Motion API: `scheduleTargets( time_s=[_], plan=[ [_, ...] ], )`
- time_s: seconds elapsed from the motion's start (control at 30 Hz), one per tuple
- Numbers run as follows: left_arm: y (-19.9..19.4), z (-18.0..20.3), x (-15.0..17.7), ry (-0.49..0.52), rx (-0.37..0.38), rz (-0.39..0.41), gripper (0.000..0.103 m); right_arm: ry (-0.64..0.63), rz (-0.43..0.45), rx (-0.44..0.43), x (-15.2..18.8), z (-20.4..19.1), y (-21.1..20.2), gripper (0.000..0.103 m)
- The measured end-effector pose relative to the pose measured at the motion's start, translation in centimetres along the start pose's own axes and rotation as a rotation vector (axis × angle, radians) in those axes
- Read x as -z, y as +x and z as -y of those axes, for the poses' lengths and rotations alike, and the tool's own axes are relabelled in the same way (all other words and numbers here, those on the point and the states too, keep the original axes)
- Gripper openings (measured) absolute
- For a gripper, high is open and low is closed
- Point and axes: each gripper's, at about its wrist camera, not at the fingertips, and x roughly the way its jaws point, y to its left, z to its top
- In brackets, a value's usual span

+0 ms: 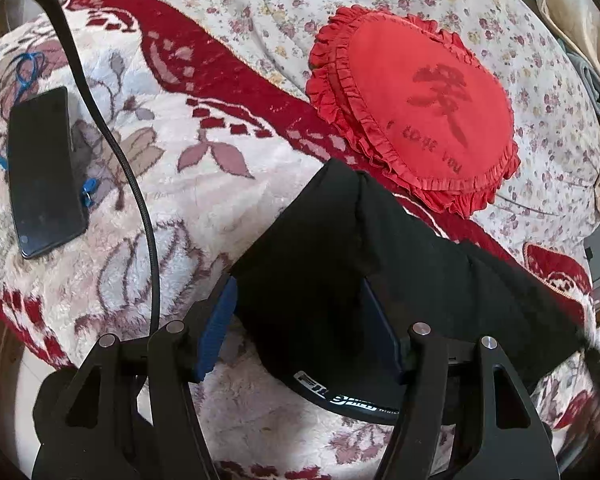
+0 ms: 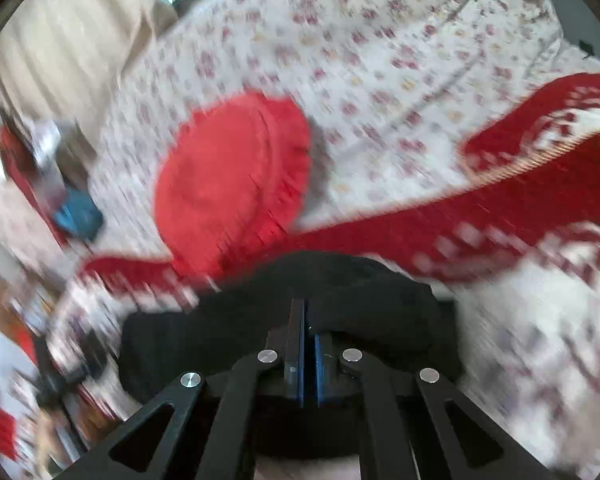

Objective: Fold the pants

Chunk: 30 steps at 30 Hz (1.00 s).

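The black pants (image 1: 380,248) lie bunched on the plush red-and-cream blanket (image 1: 180,192), and their waistband with white lettering (image 1: 340,396) is nearest the camera. My left gripper (image 1: 300,284) stands open and wide. The cloth sits between its blue pads (image 1: 216,328) and drapes over the right finger. From there the pants stretch off to the right edge. In the right wrist view the background is motion-blurred, but the pants (image 2: 260,332) stay sharp around my right gripper (image 2: 306,308). It is shut, pads together, with the black cloth pinched at its tips.
A round red frilled cushion (image 1: 412,112) (image 2: 232,184) lies beyond the pants on the floral sheet (image 1: 380,0). A black phone (image 1: 44,172) and a black cable (image 1: 112,140) lie on the blanket to the left. A beige cloth (image 2: 60,60) hangs at the far side.
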Motion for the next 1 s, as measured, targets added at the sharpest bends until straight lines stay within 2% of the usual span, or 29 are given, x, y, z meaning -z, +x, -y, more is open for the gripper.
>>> scheduleTargets(
  time_s=[0.1,0.17,0.23,0.27,0.37,0.43,0.57,0.77,0.8,0.83,0.93,1.0],
  plan=[
    [0.2,0.5,0.0,0.001,0.008,-0.010,0.063,-0.017,-0.150,0.137,3.2,2.5,2.4,0.004],
    [-0.1,0.9,0.1,0.015,0.010,-0.005,0.063,0.000,-0.255,0.167,4.7,3.7,4.0,0.007],
    [-0.6,1.2,0.1,0.038,0.008,0.006,0.063,0.012,-0.250,0.139,4.9,4.2,3.4,0.011],
    [-0.7,1.2,0.0,0.045,0.003,0.007,0.063,0.013,-0.239,0.133,4.7,4.5,2.7,0.020],
    [-0.6,0.7,-0.3,0.045,-0.004,0.003,0.063,0.015,-0.191,0.184,3.6,5.5,0.3,0.041],
    [-0.5,0.5,-0.4,0.045,-0.005,0.001,0.063,0.019,-0.153,0.216,2.8,6.3,-1.2,0.045],
    [0.4,0.8,-0.4,0.075,-0.010,-0.017,0.063,0.045,-0.100,0.285,1.3,7.4,-2.7,0.046],
    [2.3,1.0,-0.4,0.080,-0.009,-0.037,0.063,0.040,-0.078,0.214,-0.2,6.5,-1.0,0.046],
    [2.3,1.2,-0.2,0.094,-0.013,-0.018,0.055,0.035,-0.083,0.210,-0.4,6.4,-0.1,0.046],
    [2.3,1.4,0.0,0.116,-0.013,-0.004,0.041,0.032,-0.083,0.214,-0.5,6.5,0.4,0.046],
    [2.4,2.0,0.5,0.157,-0.010,0.002,0.026,0.027,-0.074,0.229,-0.6,6.7,2.3,0.046],
    [2.2,2.2,0.6,0.169,-0.013,0.012,0.022,0.025,-0.088,0.215,-0.7,6.9,3.7,0.046]
  ],
)
